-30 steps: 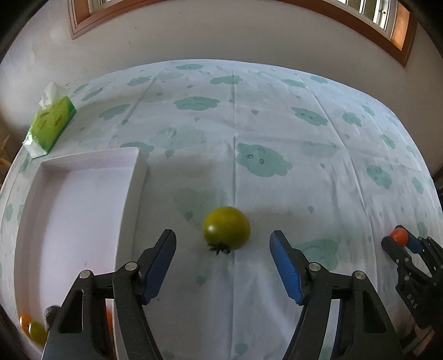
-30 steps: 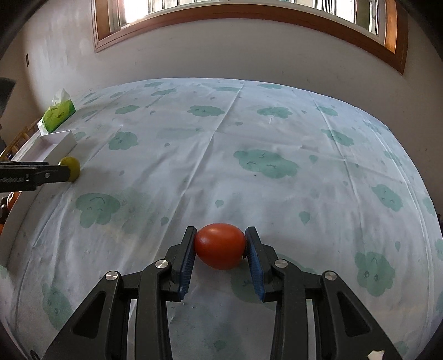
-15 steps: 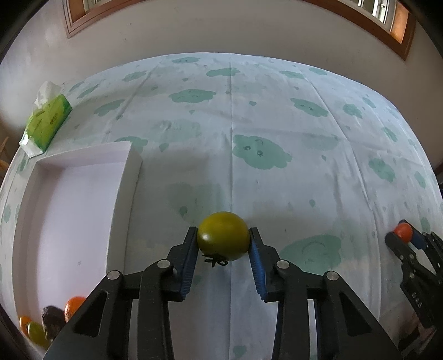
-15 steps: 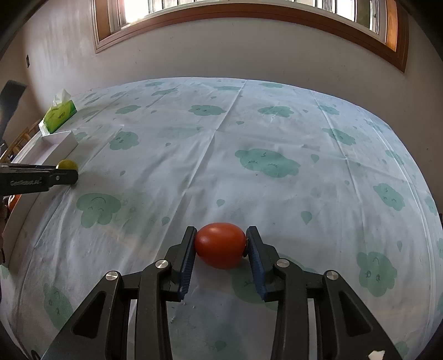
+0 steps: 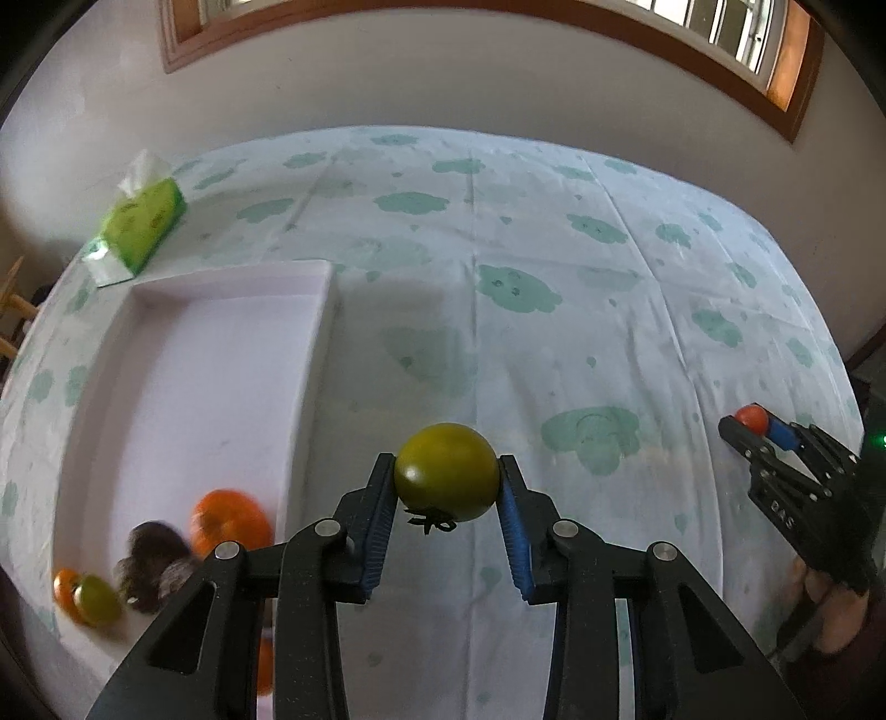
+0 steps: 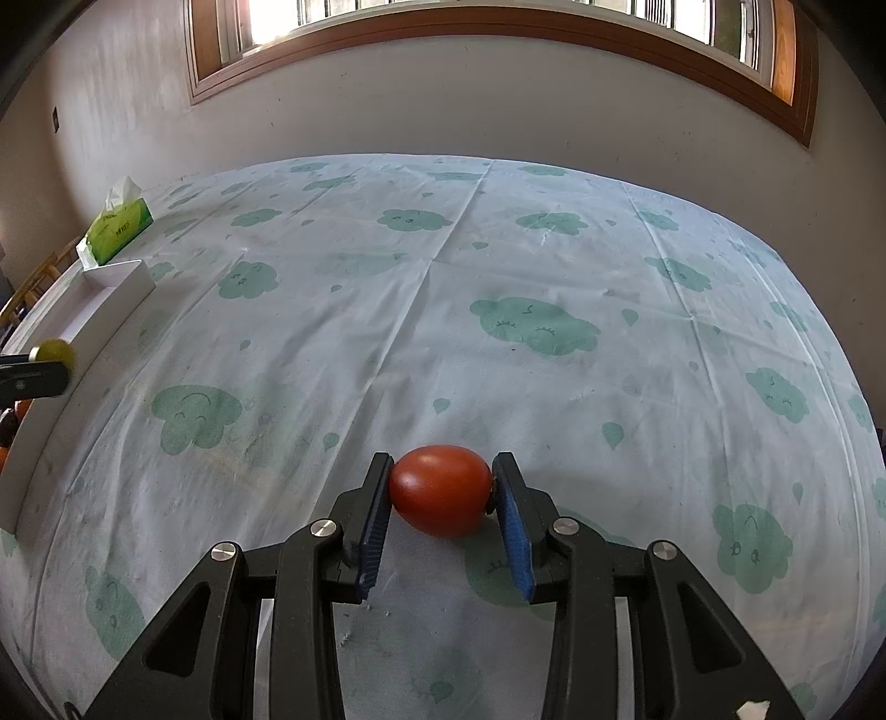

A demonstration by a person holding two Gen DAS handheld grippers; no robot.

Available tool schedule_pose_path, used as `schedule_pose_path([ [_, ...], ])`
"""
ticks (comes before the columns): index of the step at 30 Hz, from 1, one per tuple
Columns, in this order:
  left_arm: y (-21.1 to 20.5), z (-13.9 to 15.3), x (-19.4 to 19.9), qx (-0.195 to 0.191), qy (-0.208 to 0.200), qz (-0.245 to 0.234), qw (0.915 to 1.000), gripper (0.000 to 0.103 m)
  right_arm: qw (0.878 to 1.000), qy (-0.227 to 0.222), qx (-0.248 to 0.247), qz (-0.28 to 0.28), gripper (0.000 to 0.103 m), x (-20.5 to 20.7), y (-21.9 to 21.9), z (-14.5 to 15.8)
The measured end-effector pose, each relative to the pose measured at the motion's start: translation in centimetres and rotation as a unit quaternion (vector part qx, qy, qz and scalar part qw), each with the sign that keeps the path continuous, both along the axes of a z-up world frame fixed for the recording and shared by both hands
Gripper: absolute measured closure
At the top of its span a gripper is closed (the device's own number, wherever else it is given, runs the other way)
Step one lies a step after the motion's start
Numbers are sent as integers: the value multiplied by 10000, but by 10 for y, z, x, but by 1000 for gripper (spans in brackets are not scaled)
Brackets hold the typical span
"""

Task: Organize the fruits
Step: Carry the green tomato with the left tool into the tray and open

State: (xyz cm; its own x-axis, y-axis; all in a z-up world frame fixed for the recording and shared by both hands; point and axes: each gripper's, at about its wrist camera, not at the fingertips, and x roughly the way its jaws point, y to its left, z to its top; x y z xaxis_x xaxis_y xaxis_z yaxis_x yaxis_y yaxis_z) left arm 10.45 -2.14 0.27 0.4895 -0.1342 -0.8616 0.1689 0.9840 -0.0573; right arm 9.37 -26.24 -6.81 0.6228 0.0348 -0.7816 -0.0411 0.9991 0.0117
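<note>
My left gripper [image 5: 446,476] is shut on a green tomato [image 5: 446,471], held above the cloth just right of the white tray [image 5: 315,343]. The same tomato [image 6: 54,350] shows small at the far left of the right wrist view, over the tray's edge [image 6: 111,310]. An orange fruit [image 5: 230,520], a dark brown fruit [image 5: 155,559] and a small green and orange pair [image 5: 88,595] lie in the tray's near end. My right gripper [image 6: 440,490] is shut on a red tomato [image 6: 440,490] resting low on the cloth; it also appears at the right [image 5: 761,423] of the left wrist view.
A green tissue box [image 5: 138,227] stands beyond the tray's far end. The table carries a white cloth with green cloud prints [image 6: 531,327]. A wall with a wooden window frame [image 6: 498,33] rises behind it. A hand [image 5: 830,603] holds the right gripper.
My left gripper closed on the green tomato, then lifted it and carried it left toward the tray. The right gripper stayed still, shut on the red tomato.
</note>
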Motion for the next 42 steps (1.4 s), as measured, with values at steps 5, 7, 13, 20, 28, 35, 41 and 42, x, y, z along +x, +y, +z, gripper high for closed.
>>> schedule_pose_path([
  [5,25,12,-18,60,-145,148,9998,66,10000,1,-8,0,68,0,0,0],
  [7,40,14,-23,49,-145,240,9996,66,10000,1,-14,-2,68,0,0,-1],
  [13,84,13,-32,85,-119,665,9977,66,10000,1,-17,-3,68,0,1,-1],
  [20,132,11,-38,-9,-81,1107,9938,66,10000,1,-23,-4,68,0,1,-1],
  [28,160,2,-48,-40,29,1307,9914,66,10000,2,-39,-5,68,0,1,-1],
  [35,156,-10,-69,-105,179,1122,9935,66,10000,3,-49,-5,68,0,1,-1],
  [41,155,-25,-76,-114,350,1081,9935,66,10000,5,-50,-3,68,0,1,-1],
  [42,154,-27,-76,-117,359,1068,9936,66,10000,4,-54,-3,68,0,1,-1],
])
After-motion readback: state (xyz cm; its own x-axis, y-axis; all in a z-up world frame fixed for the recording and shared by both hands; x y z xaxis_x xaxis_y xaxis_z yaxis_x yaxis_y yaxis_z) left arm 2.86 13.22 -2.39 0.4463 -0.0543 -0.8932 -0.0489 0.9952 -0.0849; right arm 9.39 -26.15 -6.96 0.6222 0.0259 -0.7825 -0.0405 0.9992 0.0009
